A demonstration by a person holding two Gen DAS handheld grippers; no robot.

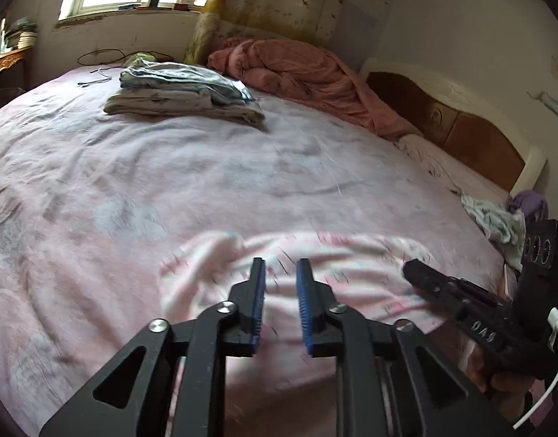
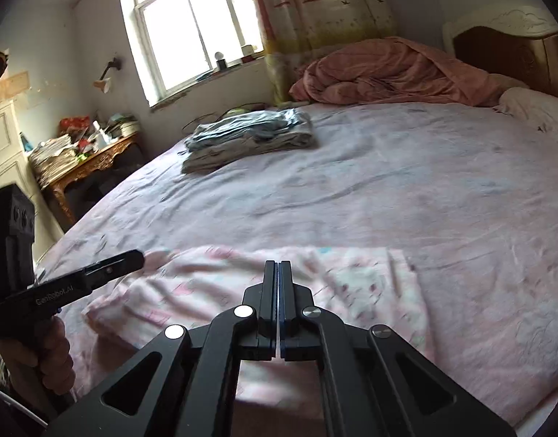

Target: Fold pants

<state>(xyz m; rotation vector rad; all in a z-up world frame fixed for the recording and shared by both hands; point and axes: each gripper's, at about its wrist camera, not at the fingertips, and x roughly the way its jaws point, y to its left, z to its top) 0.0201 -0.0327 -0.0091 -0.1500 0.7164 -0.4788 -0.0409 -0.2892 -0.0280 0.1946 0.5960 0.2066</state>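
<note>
Pale pink printed pants (image 1: 352, 266) (image 2: 206, 284) lie flattened on the pink bed sheet (image 1: 169, 164), near its front edge. My left gripper (image 1: 281, 262) hovers over the left part of the pants, open by a narrow gap, with no cloth between its blue pads. It also shows in the right wrist view as a black finger (image 2: 133, 255) held by a hand at the left. My right gripper (image 2: 278, 264) is shut above the middle of the pants, and I see no fabric between its fingers. Its black finger (image 1: 410, 267) reaches in at the right of the left wrist view.
A stack of folded grey clothes (image 1: 184, 94) (image 2: 250, 134) sits far back on the bed. A rumpled salmon duvet (image 1: 297, 69) lies by the wooden headboard (image 1: 461, 127). Crumpled clothes (image 1: 497, 218) lie at the right edge. A cluttered wooden table (image 2: 93, 160) stands left of the bed.
</note>
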